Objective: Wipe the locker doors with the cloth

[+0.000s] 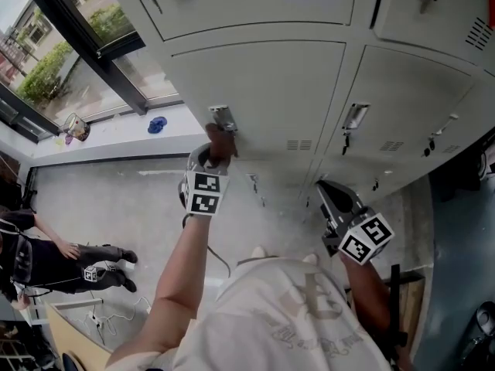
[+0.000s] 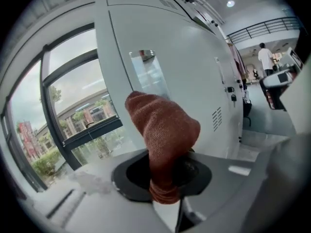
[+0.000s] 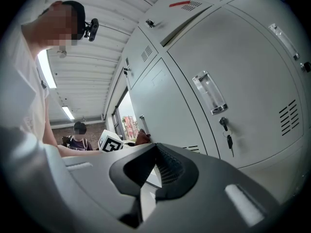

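Observation:
A rust-brown cloth [image 1: 219,141] is pinched in my left gripper [image 1: 213,153] and its free end rests against a pale grey locker door [image 1: 263,83], just below that door's metal handle [image 1: 223,117]. In the left gripper view the cloth [image 2: 163,135] bulges up out of the left gripper [image 2: 167,174] and hides the door below the handle [image 2: 148,72]. My right gripper [image 1: 331,195] hangs lower right, short of the neighbouring door [image 1: 402,107], jaws together and empty. In its own view the right gripper [image 3: 153,169] points at a door with a handle [image 3: 210,92] and hanging keys [image 3: 226,136].
A large window [image 1: 69,45] and a white sill with a small blue object [image 1: 157,124] lie left of the lockers. A person [image 1: 54,257] sits on the floor at the lower left. Dark furniture [image 1: 472,176] stands at the right edge.

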The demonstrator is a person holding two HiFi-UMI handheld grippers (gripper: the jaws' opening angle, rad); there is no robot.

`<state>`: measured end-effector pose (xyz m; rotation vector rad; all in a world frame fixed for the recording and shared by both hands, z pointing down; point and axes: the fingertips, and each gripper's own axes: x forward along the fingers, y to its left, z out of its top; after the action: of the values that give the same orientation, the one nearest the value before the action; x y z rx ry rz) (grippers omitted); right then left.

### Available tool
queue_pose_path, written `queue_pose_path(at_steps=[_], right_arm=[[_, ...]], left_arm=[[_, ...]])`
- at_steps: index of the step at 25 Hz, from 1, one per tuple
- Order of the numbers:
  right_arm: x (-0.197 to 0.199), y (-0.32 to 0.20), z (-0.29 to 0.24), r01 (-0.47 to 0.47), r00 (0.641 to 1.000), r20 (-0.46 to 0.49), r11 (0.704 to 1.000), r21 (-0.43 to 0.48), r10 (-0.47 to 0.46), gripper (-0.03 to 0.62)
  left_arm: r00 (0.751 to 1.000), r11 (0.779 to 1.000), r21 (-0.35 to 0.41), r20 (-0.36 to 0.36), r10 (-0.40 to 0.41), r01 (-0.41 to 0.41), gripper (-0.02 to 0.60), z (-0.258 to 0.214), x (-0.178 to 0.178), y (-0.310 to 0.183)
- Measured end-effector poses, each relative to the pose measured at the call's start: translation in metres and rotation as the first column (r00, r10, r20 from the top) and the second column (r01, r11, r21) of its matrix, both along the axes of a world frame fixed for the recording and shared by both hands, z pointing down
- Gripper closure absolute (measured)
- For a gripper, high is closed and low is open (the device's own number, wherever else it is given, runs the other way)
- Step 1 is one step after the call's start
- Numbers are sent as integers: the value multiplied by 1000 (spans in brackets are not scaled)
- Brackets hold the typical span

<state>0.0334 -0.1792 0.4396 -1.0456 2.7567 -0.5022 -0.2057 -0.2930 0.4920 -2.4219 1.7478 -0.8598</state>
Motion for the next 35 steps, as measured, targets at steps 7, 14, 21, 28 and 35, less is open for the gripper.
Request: queue_pose_path(at_steps=[7, 14, 21, 28, 35], right_arm=[[1, -3, 3, 1, 1000, 1, 1000, -7, -1, 585], [-8, -1, 1, 31, 999, 17, 1000, 1, -31, 585], [5, 2, 0, 16, 998, 54, 1000, -7, -16, 585], [22, 3, 1, -8, 996, 86, 1000, -26, 10, 585], [29, 4, -1, -26, 996, 80, 999, -22, 28, 585]], left_arm=[[994, 989, 147, -104, 24, -8, 495, -71, 22, 30], [942, 999, 3, -334, 36, -38, 495, -56, 69, 37], [803, 976, -219, -578, -143, 16, 496, -5, 84, 20], [730, 975, -216, -658, -185, 52, 495, -13, 85, 2], [711, 978, -207, -688, -145, -2, 495, -20, 111, -5]])
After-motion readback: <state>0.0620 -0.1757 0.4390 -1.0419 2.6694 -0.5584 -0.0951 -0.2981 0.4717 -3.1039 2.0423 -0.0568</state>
